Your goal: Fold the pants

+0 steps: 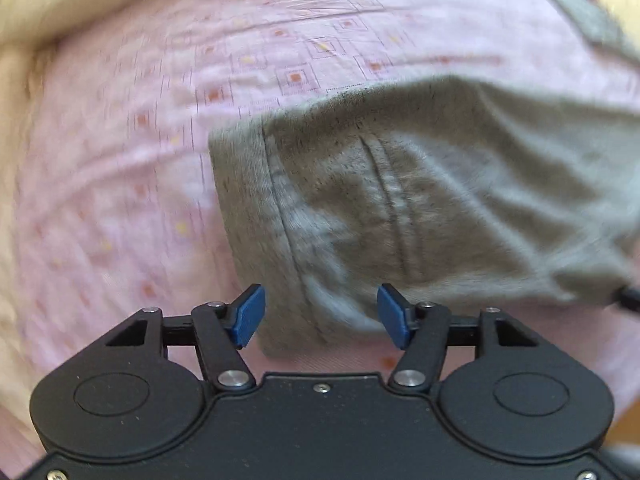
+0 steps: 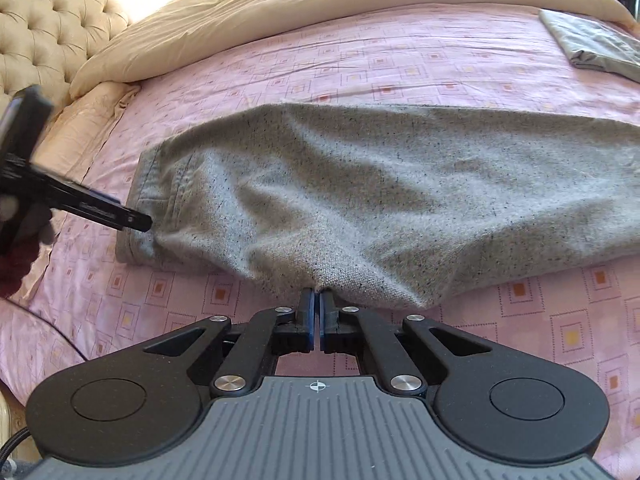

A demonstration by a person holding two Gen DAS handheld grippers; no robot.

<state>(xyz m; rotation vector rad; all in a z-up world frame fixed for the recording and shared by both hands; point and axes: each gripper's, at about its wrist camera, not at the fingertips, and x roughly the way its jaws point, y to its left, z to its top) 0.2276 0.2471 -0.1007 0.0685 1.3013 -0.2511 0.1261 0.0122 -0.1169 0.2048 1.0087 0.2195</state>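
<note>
Grey speckled pants (image 2: 360,184) lie across the pink bedsheet (image 2: 360,64), with a stitched band end (image 2: 148,184) pointing left. In the right wrist view my right gripper (image 2: 318,298) is shut on the near edge of the pants, and the cloth bunches up at its tips. My left gripper (image 1: 320,298) hovers over the band end (image 1: 248,200), pointing steeply down. Its blue pads (image 1: 250,316) stand wide apart with the cloth below them, untouched. The right wrist view also shows the left gripper (image 2: 136,220), at the left beside that band end.
A beige duvet (image 2: 320,4) runs along the far side of the bed. A tufted headboard (image 2: 44,28) stands at the left. A folded grey garment (image 2: 596,44) lies at the far right on the sheet. A dark cable (image 2: 60,340) crosses the near left.
</note>
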